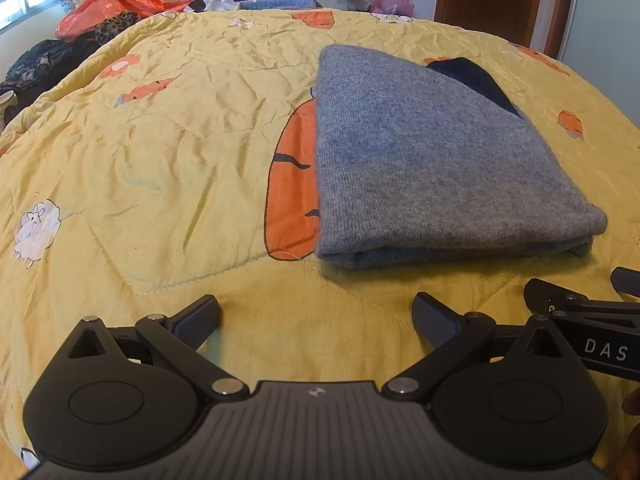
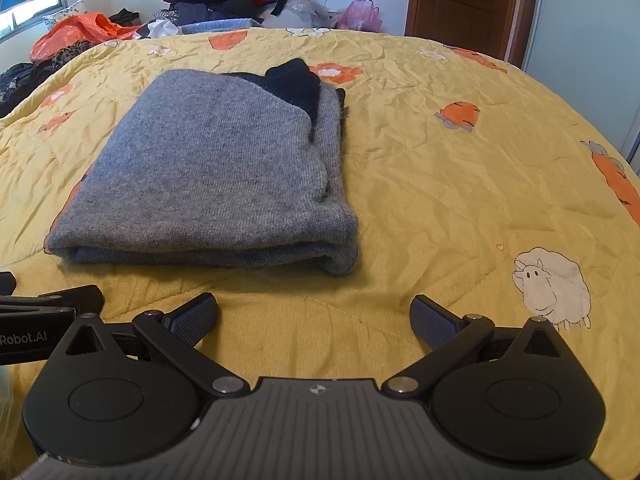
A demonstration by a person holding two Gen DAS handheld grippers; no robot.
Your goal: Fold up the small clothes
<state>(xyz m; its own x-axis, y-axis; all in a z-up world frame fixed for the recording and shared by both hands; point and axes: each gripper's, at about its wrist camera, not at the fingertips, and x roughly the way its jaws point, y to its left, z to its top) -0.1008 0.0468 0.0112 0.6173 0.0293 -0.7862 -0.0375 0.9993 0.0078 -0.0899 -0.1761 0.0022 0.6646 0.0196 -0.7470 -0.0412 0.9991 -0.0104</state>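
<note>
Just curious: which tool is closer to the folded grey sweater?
Neither, clearly. The left tool sits before the sweater's left corner, the right tool before its right corner; both open, not touching.

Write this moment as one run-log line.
left gripper: open, empty | right gripper: open, empty | grey sweater: folded on yellow quilt, untouched

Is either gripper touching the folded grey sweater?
Apart. In both wrist views, bare yellow quilt shows between the open fingertips of the left gripper and right gripper and the grey sweater.
</note>
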